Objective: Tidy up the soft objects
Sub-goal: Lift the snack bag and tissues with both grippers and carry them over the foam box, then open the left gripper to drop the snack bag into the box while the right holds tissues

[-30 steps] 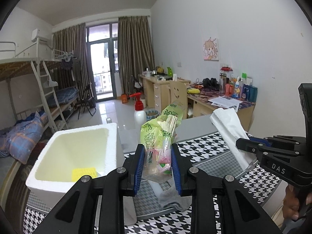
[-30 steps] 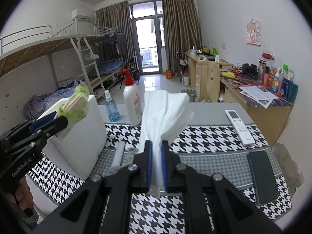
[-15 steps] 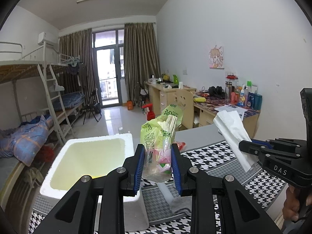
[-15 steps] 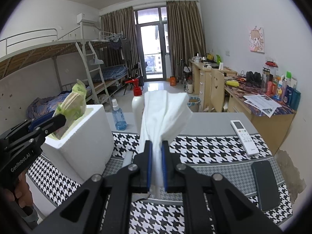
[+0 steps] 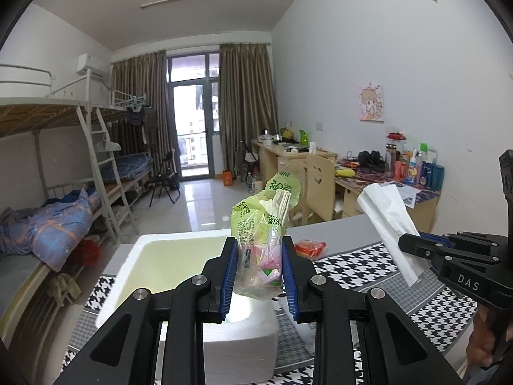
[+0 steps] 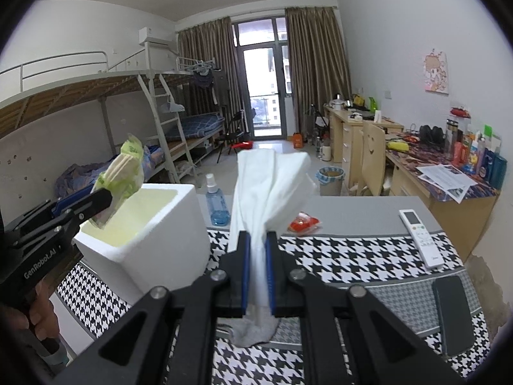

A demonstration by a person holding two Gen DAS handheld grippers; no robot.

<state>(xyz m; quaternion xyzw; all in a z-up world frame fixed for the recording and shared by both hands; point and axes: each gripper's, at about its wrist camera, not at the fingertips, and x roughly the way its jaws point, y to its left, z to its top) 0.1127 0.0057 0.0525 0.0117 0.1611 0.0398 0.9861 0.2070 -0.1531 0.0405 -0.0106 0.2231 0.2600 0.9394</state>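
Left wrist view: left gripper [image 5: 259,272], jaws clenched on a green plastic packet [image 5: 263,224], its long axis upright, standing up out of the pads; white foam box [image 5: 179,247], open-topped, lies directly ahead of and below the jaws, its near rim under the fingertips, cavity a little to their left; right gripper [image 5: 449,256] enters from the right, well apart from the box, gripping a white tissue wad [image 5: 386,218] that leans up and leftward. Right wrist view: right gripper [image 6: 256,272], jaws clenched on the white tissue wad [image 6: 272,186], long axis rising straight ahead from the pads; foam box [image 6: 166,231] sits to the left of these jaws and ahead; left gripper [image 6: 80,211] hangs over the box's near-left rim with the green packet [image 6: 125,173] above the opening; grey cloth [image 6: 256,330] lies on the checked mat [image 6: 352,256] below the jaws. Judgement: left hand is the nearer to the box; a short drop forward and down would land its packet inside; the right must cross leftward.
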